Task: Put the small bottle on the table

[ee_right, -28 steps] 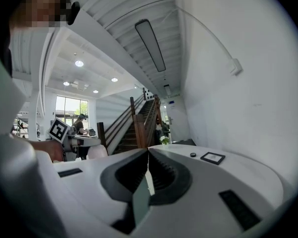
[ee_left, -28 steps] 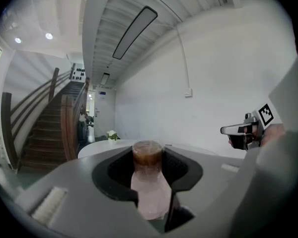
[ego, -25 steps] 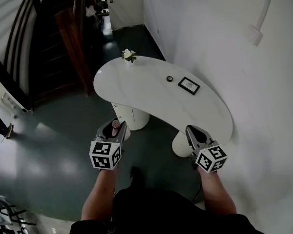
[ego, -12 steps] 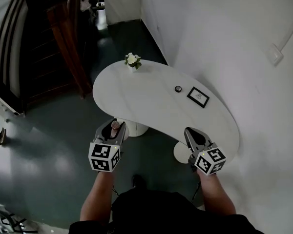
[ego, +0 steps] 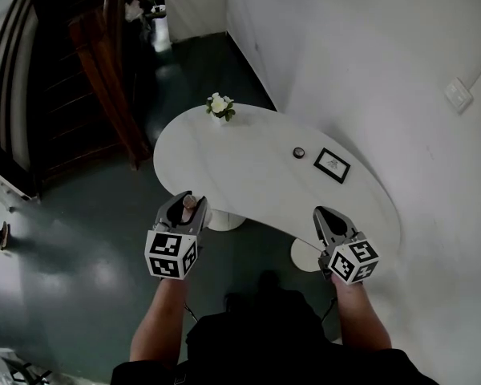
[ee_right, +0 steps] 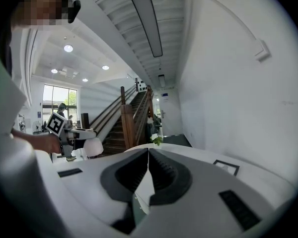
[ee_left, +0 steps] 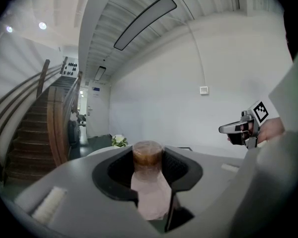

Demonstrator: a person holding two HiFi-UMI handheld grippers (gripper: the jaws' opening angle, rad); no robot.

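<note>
A small pale pink bottle [ee_left: 149, 185] with a brown cap stands upright between the jaws of my left gripper [ego: 187, 207], which is shut on it. From the head view the bottle [ego: 190, 203] is held at the near left edge of the white curved table [ego: 248, 175]. My right gripper [ego: 327, 223] hangs over the table's near right edge, its jaws shut with nothing between them. In the right gripper view the shut jaws [ee_right: 148, 175] point across the tabletop [ee_right: 198, 155].
On the table stand a small vase of white flowers [ego: 219, 106], a dark round object [ego: 299, 152] and a black picture frame [ego: 332, 165]. White pedestals [ego: 224, 219] carry the table. A wooden staircase [ego: 72, 79] rises at the left; a white wall [ego: 369, 62] runs at the right.
The table has drawn nearer in the head view. Both grippers now reach its near edge, the left still holding the bottle and the right still shut.
</note>
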